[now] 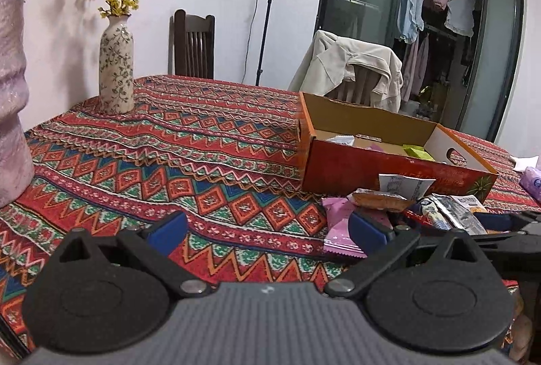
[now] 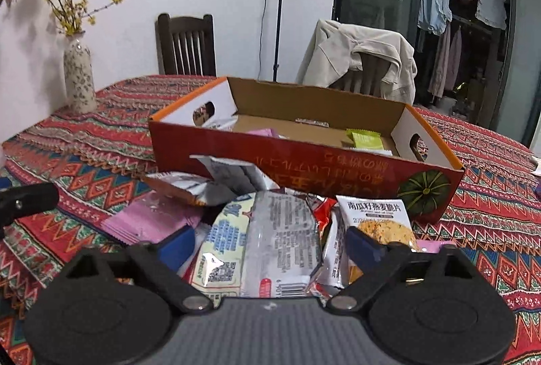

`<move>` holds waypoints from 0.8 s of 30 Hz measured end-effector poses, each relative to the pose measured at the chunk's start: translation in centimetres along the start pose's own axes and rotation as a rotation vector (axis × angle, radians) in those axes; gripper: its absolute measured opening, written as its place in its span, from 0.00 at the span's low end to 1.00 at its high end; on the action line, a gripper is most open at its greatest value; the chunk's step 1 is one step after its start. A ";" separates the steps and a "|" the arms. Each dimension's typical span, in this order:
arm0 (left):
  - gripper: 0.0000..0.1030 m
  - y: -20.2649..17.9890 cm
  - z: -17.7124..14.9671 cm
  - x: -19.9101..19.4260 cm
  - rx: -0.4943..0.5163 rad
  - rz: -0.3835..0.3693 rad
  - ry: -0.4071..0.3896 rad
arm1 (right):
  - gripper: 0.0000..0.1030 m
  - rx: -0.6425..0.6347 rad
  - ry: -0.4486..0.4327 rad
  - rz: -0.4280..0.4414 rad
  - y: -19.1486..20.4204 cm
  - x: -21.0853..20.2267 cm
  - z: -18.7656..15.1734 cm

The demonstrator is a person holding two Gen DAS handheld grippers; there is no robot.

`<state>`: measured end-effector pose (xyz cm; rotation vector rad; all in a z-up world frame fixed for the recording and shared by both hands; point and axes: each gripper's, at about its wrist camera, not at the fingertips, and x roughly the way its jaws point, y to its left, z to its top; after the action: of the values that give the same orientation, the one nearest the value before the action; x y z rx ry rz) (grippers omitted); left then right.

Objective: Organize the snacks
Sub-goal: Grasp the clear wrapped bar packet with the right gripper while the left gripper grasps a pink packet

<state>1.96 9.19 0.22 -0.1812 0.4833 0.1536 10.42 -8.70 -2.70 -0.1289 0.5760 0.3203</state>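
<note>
Nearest the left wrist camera, the left gripper (image 1: 267, 229) hangs with its blue-padded black jaws spread wide over bare red zigzag-patterned tablecloth (image 1: 189, 162), nothing between them. At about three o'clock from it a flat pink foil packet (image 1: 338, 229) lies just beside the right-hand pad, at the edge of the snack heap. At one o'clock stands the long red-and-orange cardboard box (image 1: 378, 168), open on top, with a pale green packet (image 1: 417, 152) lying inside.

In the right wrist view, the right gripper (image 2: 267, 250) sits low over the pile of loose snack packets, jaws apart, its pads on either side of a silvery clear-wrapped packet (image 2: 284, 236) and a cream-and-blue printed packet (image 2: 225, 240); whether the pads press on them I cannot tell. At two o'clock a white pumpkin-seed crisp packet (image 2: 375, 216) leans against the box's front wall. At ten o'clock lies a stack of pink packets, and at eleven an orange-edged white packet (image 2: 179, 185).

At far ten o'clock a white floral ceramic vase (image 2: 79, 77) stands upright.
</note>
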 end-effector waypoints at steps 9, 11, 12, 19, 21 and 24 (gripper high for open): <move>1.00 -1.2 0.0 0.7 0.020 -0.015 0.019 | 0.52 0.010 -0.037 0.040 -0.7 -1.0 -0.1; 1.00 -1.5 0.0 0.9 0.026 -0.014 0.023 | 0.52 0.023 -0.058 0.049 -1.2 -1.5 -0.1; 1.00 -1.7 0.1 1.1 0.028 -0.015 0.027 | 0.52 0.028 -0.069 0.054 -1.4 -1.8 -0.1; 1.00 -3.8 0.3 2.5 0.064 -0.031 0.068 | 0.52 0.080 -0.156 0.055 -3.9 -3.8 0.2; 1.00 -4.6 0.4 3.1 0.076 -0.038 0.083 | 0.52 0.094 -0.172 0.044 -4.8 -4.1 0.2; 1.00 -5.9 0.4 4.0 0.098 -0.047 0.104 | 0.52 0.118 -0.189 0.042 -6.1 -4.3 0.1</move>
<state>6.73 3.94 -0.56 -0.1052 0.5888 0.0748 9.07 -15.59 -0.07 0.0272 0.4090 0.3344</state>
